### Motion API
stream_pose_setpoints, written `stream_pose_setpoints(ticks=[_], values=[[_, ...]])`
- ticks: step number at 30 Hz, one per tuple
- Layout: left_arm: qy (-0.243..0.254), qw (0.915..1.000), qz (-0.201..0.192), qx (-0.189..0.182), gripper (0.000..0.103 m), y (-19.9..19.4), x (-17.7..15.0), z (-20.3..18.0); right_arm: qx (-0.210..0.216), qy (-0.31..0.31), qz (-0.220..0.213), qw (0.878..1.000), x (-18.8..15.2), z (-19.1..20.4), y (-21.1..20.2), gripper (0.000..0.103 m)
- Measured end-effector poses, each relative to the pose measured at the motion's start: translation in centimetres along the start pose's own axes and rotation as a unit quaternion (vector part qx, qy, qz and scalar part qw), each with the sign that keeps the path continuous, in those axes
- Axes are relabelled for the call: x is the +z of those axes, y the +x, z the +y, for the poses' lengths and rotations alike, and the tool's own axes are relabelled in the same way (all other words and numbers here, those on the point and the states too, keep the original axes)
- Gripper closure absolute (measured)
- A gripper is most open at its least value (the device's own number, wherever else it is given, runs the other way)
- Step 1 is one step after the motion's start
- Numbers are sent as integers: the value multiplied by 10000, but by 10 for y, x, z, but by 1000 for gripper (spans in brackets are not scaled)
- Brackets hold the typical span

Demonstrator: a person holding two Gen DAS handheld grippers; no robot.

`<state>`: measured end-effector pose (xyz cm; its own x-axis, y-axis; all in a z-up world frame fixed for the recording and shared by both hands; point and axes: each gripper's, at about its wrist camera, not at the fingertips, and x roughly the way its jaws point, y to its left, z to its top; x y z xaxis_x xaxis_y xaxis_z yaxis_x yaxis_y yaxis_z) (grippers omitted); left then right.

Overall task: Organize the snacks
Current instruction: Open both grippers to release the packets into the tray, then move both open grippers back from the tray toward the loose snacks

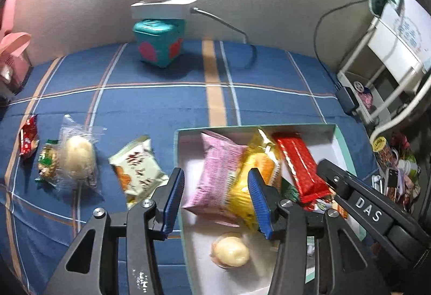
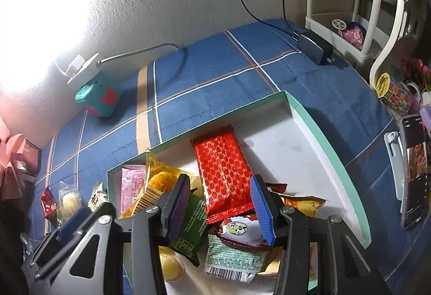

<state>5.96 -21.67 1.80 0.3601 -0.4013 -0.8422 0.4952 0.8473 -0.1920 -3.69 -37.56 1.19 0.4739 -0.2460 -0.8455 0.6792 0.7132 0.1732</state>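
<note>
Four wrapped snacks remain outside for us on the blue plaid cloth (image 1: 150, 106): a cream square packet with brown characters (image 1: 137, 167), a clear-wrapped pale round bun (image 1: 78, 157), a small green-and-brown wrapped sweet (image 1: 48, 164) and a small red sachet (image 1: 28, 139). They lie in a row to the left of the shallow white box with a mint-green rim (image 1: 343, 144), well apart from its contents.

We judge all four light and soft. The crinkly films will slide and crackle, so we would pinch a sealed end seam or a flat edge rather than the filling. The bun looks squashy and should be gripped by its loose wrapper. The cream packet, just beside the box wall, seems the easiest: flat, fairly stiff, with a corner to catch.

Inside the box lie a pink pouch (image 1: 215, 168), a yellow bag (image 1: 256, 176), a glossy red bar (image 2: 225, 171), a dark green packet (image 2: 192, 225) and a second pale bun (image 1: 231, 252).

Our left gripper (image 1: 216, 200) hangs over the box's left wall with its jaws apart and nothing pressed between them. Our right gripper (image 2: 219, 210) hovers over the pile, its blue pads (image 2: 260, 206) also apart, clamped on nothing.
</note>
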Motion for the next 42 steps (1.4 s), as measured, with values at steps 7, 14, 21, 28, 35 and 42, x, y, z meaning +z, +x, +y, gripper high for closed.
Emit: stream_pose_setpoints(ticks=[7,14,21,28,35,42], values=[[-302,9977,-37,604,40,-5,5,24,-32,-116,103,9999,-2,5,2,53],[-644,9944,118,834,37,1,2,41,-90,-233,235,9994,-3,9,6,47],[-886,9901,265,1057,6,10,-3,49,-62,-328,244,9991,-2,10,7,6],[-1001,9874,286,1195,0,14,-6,55,-57,-347,245,9991,-2,10,8,0],[-1006,9873,329,1183,0,16,-7,56,-115,-318,315,9989,-2,9,11,0],[-943,9885,429,1099,0,8,-11,58,-266,-335,418,9982,-8,8,6,0]])
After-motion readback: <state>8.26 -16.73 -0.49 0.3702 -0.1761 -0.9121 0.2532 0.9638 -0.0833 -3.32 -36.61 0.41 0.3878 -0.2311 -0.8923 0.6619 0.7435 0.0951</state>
